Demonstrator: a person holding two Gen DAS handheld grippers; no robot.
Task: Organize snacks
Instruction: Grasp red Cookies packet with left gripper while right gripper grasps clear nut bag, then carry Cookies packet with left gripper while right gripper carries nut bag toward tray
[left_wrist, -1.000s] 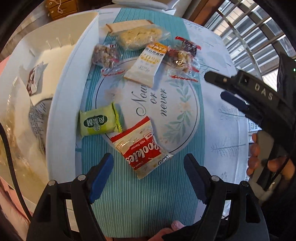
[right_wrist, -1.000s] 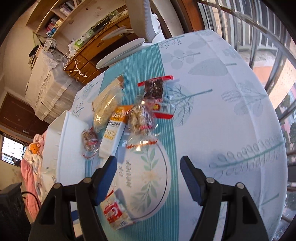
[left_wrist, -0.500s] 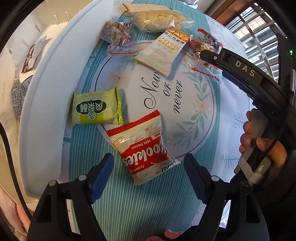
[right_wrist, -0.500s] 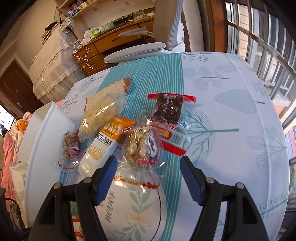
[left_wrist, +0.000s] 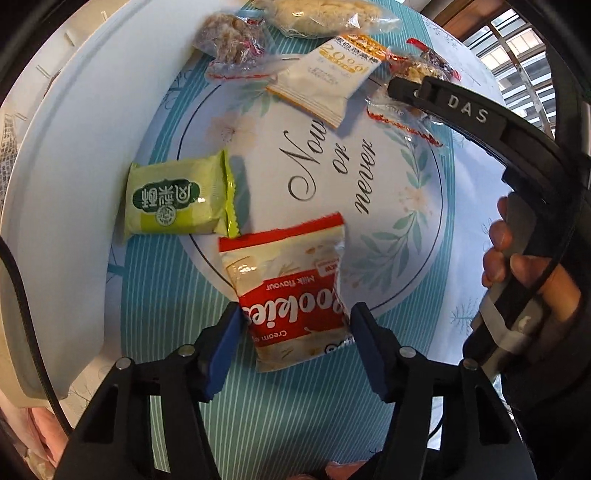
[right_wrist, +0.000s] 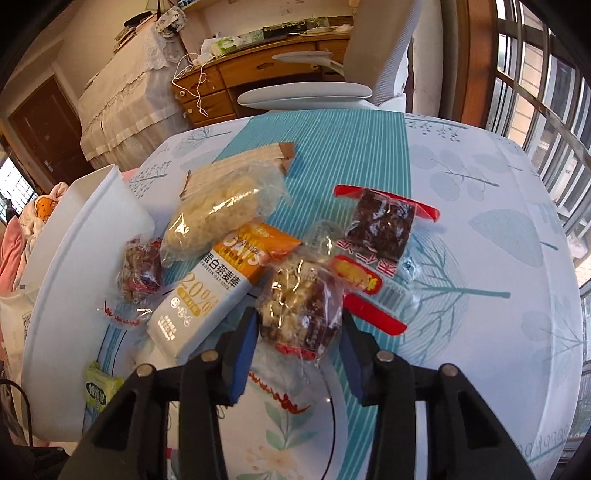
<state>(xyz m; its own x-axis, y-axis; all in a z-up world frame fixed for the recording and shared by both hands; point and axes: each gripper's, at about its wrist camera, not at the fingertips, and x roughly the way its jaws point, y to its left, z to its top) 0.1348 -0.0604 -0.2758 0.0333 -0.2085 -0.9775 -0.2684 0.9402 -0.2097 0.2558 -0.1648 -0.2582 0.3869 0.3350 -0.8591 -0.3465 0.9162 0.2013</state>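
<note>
Here the red-and-white crinkly foil cookie packet (left_wrist: 291, 295) lay flat at lower centre of the left view, its long axis running up the frame, straight between the blue pads of the left hand-held gripper (left_wrist: 295, 325), whose jaws had just been closing and touched its two sides. In the right view the right hand-held gripper (right_wrist: 299, 332), likewise just closing, pinched the lumpy clear-wrapped nut snack (right_wrist: 299, 310). A soft green pillow pack (left_wrist: 173, 199) sat left, beside the smooth white bin (left_wrist: 66, 184), on the striped teal bench (left_wrist: 295, 424).
</note>
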